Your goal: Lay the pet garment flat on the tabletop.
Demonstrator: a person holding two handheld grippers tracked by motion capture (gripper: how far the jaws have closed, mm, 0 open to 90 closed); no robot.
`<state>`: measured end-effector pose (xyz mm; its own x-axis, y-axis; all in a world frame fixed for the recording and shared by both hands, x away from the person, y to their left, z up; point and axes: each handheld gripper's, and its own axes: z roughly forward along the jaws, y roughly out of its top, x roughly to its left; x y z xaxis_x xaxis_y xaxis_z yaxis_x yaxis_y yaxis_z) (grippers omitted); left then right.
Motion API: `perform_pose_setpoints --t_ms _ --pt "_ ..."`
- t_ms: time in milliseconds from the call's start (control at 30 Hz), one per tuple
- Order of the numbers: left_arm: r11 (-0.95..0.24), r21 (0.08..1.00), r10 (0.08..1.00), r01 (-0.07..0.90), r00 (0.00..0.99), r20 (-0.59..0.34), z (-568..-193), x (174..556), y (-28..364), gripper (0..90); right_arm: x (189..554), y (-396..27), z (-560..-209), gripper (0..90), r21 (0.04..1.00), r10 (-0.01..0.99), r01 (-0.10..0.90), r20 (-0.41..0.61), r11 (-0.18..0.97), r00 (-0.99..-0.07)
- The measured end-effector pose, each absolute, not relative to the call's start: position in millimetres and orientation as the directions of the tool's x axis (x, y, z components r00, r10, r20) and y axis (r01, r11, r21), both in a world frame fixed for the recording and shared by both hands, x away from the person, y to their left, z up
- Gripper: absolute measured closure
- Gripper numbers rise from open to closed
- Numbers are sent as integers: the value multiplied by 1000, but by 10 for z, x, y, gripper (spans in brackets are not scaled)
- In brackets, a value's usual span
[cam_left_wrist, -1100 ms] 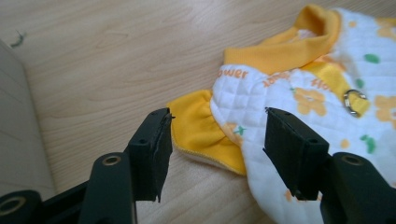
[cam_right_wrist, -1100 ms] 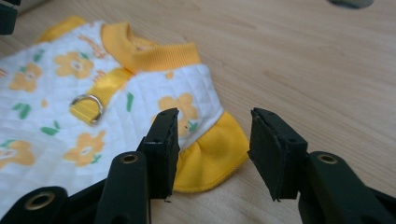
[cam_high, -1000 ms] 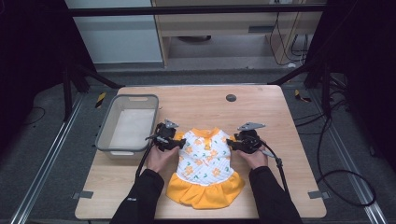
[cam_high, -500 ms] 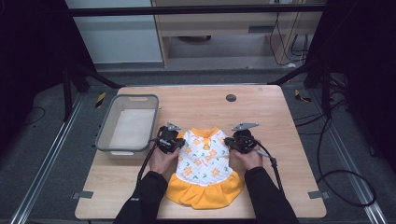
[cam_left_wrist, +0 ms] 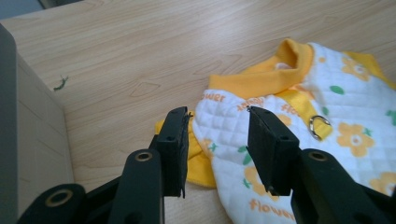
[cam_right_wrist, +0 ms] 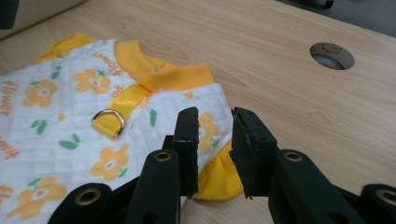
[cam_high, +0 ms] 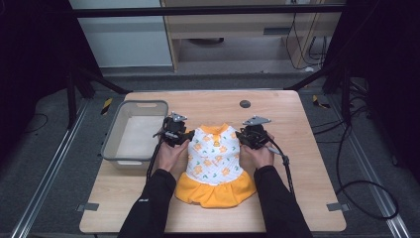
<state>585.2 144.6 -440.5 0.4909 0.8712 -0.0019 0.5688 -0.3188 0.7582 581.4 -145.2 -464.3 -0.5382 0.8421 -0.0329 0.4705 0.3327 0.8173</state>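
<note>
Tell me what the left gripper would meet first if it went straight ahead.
Probably the flower-print pet dress: the left gripper has open jaws that straddle its yellow sleeve and white quilted shoulder edge. Depth is unclear, so the wooden table could come first.

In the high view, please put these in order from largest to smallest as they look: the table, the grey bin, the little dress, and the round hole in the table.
1. table
2. little dress and grey bin: they look about alike, so I do not rank them
3. round hole

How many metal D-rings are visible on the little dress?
1: a metal D-ring sits on the yellow strap just below the collar of the dress. Any underneath would be hidden.
</note>
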Motion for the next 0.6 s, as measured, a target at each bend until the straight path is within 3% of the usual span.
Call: perform_pose_setpoints --t_ms 200,300,600 --pt "-339 763 821 550 569 -45 -4328 5587 1490 651 5603 -1529 -4447 752 836 813 449 8 314 -583" --pt "-403 742 769 536 638 -43 -4373 5329 1481 677 5359 -1534 -4384 793 841 768 439 44 318 -639" --pt "-516 667 720 538 694 -2 -4659 5071 1424 685 4972 -1445 -4619 825 793 700 458 56 402 -712"
